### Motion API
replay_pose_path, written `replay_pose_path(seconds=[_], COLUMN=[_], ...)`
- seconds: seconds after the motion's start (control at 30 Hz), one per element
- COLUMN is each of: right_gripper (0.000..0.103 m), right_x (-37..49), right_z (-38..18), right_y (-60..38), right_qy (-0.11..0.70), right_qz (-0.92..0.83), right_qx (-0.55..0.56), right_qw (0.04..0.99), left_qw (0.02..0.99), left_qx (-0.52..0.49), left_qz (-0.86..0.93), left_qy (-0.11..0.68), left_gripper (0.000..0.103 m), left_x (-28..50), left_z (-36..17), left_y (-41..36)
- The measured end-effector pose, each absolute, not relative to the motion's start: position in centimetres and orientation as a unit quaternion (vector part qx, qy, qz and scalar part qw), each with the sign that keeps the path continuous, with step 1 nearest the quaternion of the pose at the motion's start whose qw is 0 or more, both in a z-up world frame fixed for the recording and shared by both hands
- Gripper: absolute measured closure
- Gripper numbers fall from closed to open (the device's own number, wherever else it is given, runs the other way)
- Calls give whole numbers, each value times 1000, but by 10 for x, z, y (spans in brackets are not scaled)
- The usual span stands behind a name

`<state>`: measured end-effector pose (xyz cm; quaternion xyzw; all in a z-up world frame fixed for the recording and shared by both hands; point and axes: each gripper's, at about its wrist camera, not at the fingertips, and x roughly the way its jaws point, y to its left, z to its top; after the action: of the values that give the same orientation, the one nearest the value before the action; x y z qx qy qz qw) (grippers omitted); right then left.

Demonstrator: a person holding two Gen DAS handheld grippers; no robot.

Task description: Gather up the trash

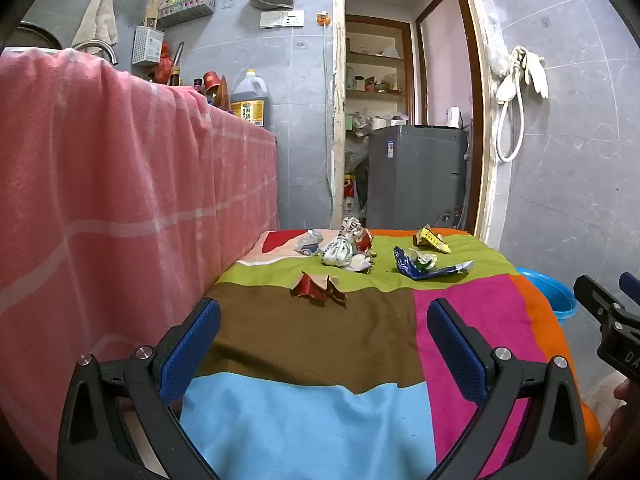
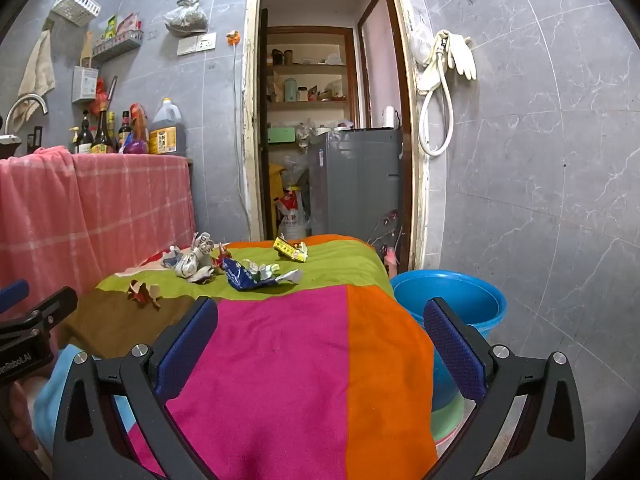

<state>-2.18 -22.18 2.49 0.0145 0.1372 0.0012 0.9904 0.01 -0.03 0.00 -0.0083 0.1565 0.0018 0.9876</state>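
Several pieces of trash lie at the far end of a table under a colourful patchwork cloth (image 1: 312, 336). Nearest is a crumpled red and tan wrapper (image 1: 318, 286) (image 2: 143, 292). Behind it sit a white crumpled wrapper (image 1: 344, 250) (image 2: 192, 260), a blue foil packet (image 1: 420, 266) (image 2: 244, 274) and a yellow packet (image 1: 430, 240) (image 2: 290, 249). My left gripper (image 1: 324, 314) hangs open over the brown patch, well short of the trash. My right gripper (image 2: 320, 314) is open over the pink and orange patches. Neither holds anything.
A blue plastic bucket (image 2: 452, 300) (image 1: 552, 292) stands on the floor off the table's right edge. A counter draped in pink checked cloth (image 1: 120, 184) runs along the left, with bottles at its far end. A doorway with a grey appliance (image 1: 416, 176) lies behind the table.
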Motion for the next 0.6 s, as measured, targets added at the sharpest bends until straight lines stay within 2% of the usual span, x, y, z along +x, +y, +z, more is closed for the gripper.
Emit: replay_pose_path(seconds=[0.6], right_gripper=[0], right_x=[-22], right_z=[25], right_y=[-222], right_qy=[137], right_qz=[2], right_qx=[16], right_qw=[990], left_qw=[988], left_qx=[-8], left_qz=[1], left_qy=[155], left_gripper=[2], left_x=[0], left_z=[0], left_y=[-1])
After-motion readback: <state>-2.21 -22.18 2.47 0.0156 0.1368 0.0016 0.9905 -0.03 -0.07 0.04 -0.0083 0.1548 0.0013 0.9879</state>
